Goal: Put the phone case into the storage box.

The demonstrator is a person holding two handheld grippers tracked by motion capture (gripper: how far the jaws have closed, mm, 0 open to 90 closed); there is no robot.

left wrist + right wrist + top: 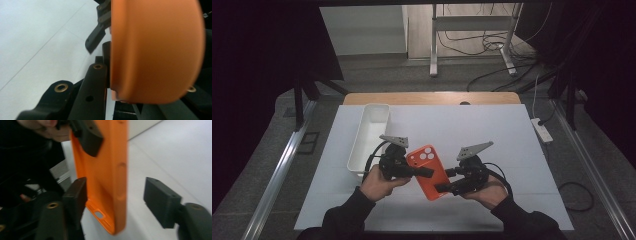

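The left tool (424, 172) is clamped tight, its jaws pointing toward the right tool (447, 180). The right tool's jaws stand apart, one pad (162, 201) clear, angled back toward the left tool.

The left gripper view looked along the left gripper (110, 82), whose black jaws were clamped on an orange phone case (155, 50). The case stood very close to the camera, blurred, its rounded edge covering most of the right side. One black jaw with brass rivets rose at the lower left and pressed against the case's left face. Beyond it, a jaw tip of the right gripper (96, 40) reached in beside the case. The white bench (37, 42) lay at the left.
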